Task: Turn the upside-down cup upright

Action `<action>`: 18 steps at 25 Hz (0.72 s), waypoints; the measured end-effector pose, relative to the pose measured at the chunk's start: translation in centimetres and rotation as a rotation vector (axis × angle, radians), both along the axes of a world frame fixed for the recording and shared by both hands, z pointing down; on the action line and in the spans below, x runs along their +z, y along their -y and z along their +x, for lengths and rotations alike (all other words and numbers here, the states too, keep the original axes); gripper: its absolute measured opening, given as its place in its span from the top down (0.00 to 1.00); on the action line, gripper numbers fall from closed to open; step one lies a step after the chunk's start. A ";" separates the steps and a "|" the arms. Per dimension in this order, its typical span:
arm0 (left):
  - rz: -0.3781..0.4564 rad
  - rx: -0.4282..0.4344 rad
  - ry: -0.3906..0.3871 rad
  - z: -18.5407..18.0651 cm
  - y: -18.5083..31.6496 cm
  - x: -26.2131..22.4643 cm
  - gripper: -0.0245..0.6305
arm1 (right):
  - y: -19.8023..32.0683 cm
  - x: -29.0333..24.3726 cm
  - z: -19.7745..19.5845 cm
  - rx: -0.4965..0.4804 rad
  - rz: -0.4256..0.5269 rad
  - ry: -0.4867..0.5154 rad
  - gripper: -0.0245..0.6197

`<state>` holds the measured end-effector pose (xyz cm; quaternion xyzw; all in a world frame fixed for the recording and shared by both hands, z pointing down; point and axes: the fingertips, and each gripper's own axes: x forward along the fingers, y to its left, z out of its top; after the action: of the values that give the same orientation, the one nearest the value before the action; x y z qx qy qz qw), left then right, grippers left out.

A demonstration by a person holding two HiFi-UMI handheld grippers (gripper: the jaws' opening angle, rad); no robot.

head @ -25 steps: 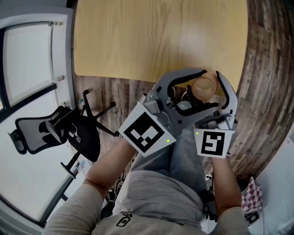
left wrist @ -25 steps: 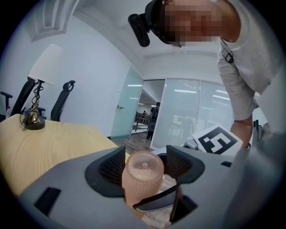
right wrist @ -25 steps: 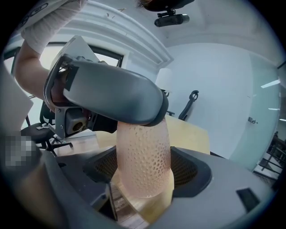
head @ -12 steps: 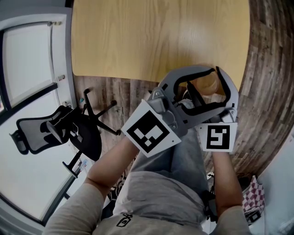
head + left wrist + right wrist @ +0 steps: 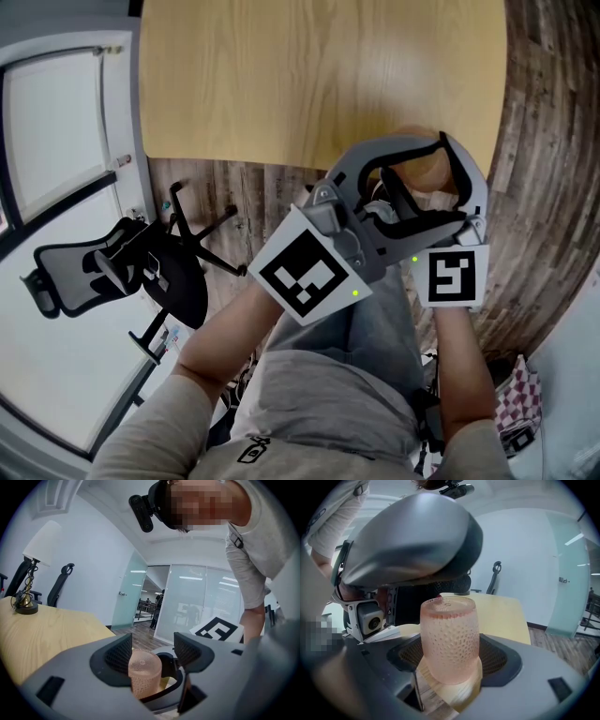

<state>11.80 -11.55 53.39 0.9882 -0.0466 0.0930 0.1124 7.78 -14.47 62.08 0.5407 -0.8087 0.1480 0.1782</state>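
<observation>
The cup [image 5: 450,637] is pink dimpled glass, standing upside-down with its closed base on top, at the near right corner of the wooden table [image 5: 309,75]. My right gripper [image 5: 452,657] has a mesh pad against each side of it and is shut on it. My left gripper [image 5: 152,651] reaches in from the left and is open, its jaws set wider than the cup [image 5: 145,672], which shows just beyond them. In the head view both grippers, left [image 5: 433,186] and right [image 5: 419,161], cross around the cup [image 5: 424,169] and hide most of it.
A black office chair [image 5: 122,267] stands on the plank floor to the left of me. A table lamp [image 5: 35,569] sits at the table's far end. Glass partitions and more chairs lie beyond. My legs are under the grippers.
Both grippers have shifted slightly forward over the table corner, and the cup has moved with them. The left jaws now cover more of the cup in the head view.
</observation>
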 end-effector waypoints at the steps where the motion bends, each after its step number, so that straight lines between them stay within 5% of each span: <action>1: 0.002 0.002 -0.001 0.0 0.0 0.0 0.53 | 0.0 0.0 0.0 0.000 -0.001 0.003 0.43; 18: 0.025 -0.005 -0.001 -0.1 0.0 -0.2 0.53 | -0.3 -0.5 0.4 0.012 0.032 0.070 0.43</action>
<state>11.68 -11.59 53.17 0.9895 -0.0503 0.0915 0.1001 8.20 -14.18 61.61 0.5427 -0.8135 0.1550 0.1401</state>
